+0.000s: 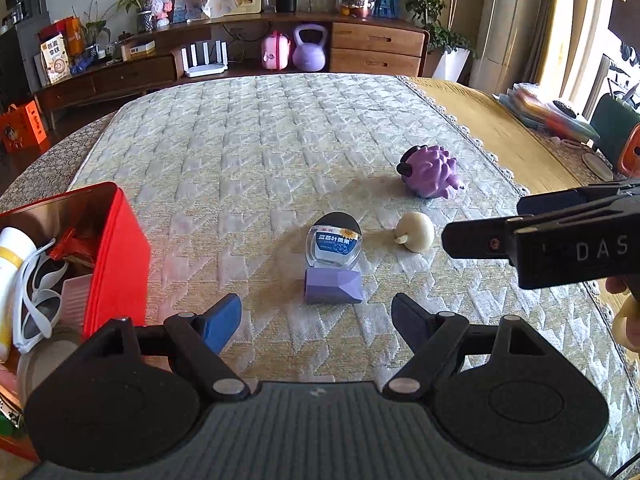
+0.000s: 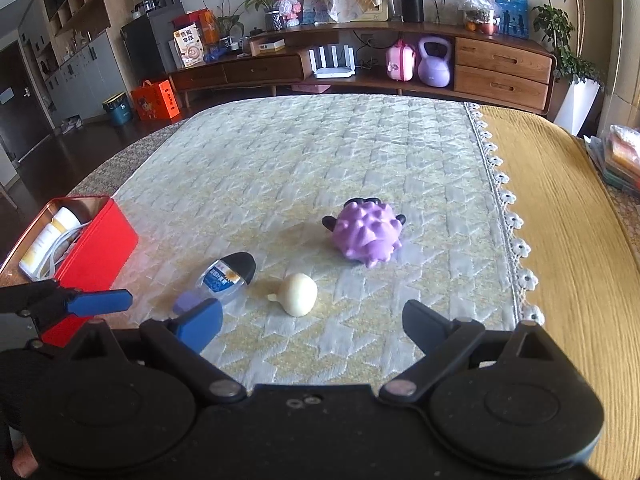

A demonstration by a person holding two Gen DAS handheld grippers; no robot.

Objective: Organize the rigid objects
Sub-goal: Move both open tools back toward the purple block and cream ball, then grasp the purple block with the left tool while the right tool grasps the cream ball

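A clear bottle with a black cap and blue label (image 1: 337,246) lies on the quilted cloth, resting on a purple block (image 1: 333,287). A cream garlic-shaped object (image 1: 416,231) lies to its right, and a purple spiky toy (image 1: 430,173) lies farther back right. My left gripper (image 1: 316,324) is open and empty, just in front of the block. My right gripper (image 2: 312,330) is open and empty, just in front of the cream object (image 2: 298,294); the bottle (image 2: 228,278) and spiky toy (image 2: 365,238) also show there. A red tin box (image 1: 116,256) at left holds white sunglasses and a tube.
The right gripper's body (image 1: 560,244) reaches in from the right in the left wrist view. A yellow cloth (image 2: 560,216) covers the table right of the lace edge. A wooden sideboard (image 2: 400,60) stands behind the table.
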